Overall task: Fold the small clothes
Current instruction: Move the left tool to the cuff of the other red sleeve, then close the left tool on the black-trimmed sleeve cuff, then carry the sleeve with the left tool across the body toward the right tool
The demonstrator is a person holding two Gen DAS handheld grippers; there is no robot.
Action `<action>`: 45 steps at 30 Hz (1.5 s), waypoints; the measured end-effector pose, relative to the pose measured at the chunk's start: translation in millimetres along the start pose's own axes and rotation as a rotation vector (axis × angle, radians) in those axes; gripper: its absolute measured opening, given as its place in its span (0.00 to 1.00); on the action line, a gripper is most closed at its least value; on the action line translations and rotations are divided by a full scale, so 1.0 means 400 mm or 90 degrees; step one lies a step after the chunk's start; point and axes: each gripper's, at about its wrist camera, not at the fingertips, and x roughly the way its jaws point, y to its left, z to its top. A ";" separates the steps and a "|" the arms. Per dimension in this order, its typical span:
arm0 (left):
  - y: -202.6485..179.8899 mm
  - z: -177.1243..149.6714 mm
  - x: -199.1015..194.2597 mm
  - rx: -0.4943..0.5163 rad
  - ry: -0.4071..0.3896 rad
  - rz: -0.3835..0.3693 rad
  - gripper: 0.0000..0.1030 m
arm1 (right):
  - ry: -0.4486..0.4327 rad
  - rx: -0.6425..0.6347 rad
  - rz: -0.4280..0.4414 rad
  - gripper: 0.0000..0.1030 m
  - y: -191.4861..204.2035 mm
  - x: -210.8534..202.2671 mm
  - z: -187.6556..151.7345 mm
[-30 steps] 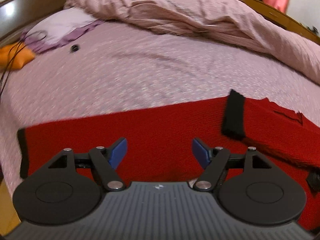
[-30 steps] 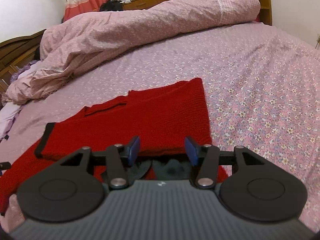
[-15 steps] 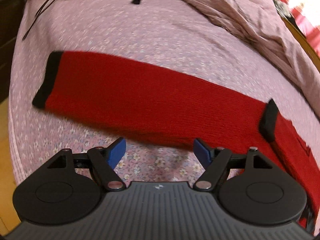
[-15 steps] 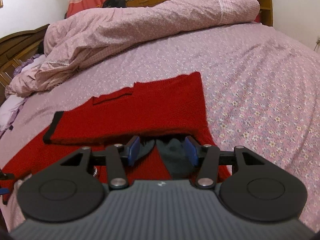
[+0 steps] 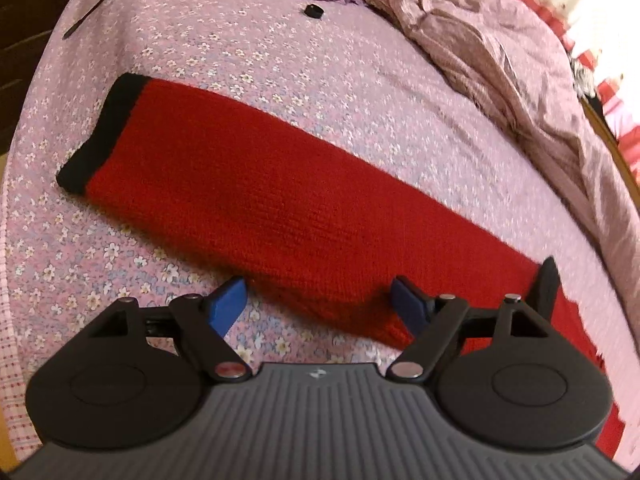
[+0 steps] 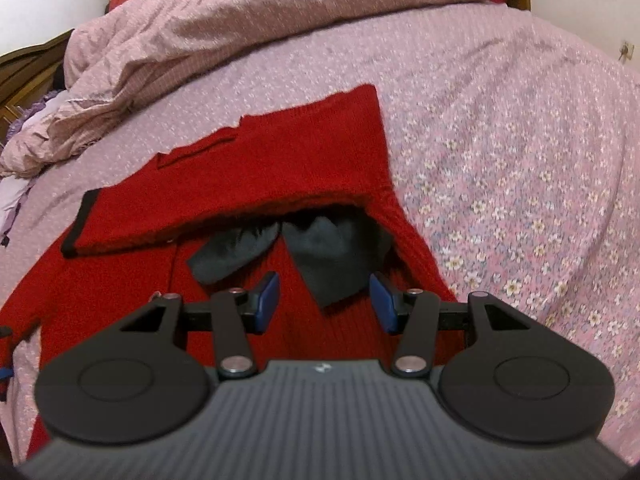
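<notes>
Now the red sweater [image 5: 256, 196] lies flat on the flowered bed [image 5: 360, 92], one sleeve with a black cuff [image 5: 100, 132] stretched out to the side. The left claw [image 5: 320, 304] hangs just over that sleeve's near edge; its jaws have just been opening, they stand wide, and the pads grip nothing. The right claw [image 6: 324, 300] is released too, half spread above the sweater's body, near the dark collar [image 6: 320, 256]. The other sleeve [image 6: 224, 204] is folded across the chest. A rumpled quilt [image 6: 248, 28] lies beyond.
</notes>
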 end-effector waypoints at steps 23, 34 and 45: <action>0.003 0.015 -0.004 0.000 -0.121 -0.001 0.50 | 0.016 0.007 -0.001 0.51 -0.007 0.022 -0.012; -0.060 0.061 -0.109 0.068 -0.198 -0.082 0.18 | 0.013 0.016 0.004 0.51 -0.009 0.019 -0.010; -0.290 0.073 -0.235 0.168 -0.243 -0.259 0.17 | 0.002 0.026 0.013 0.51 -0.017 -0.004 -0.009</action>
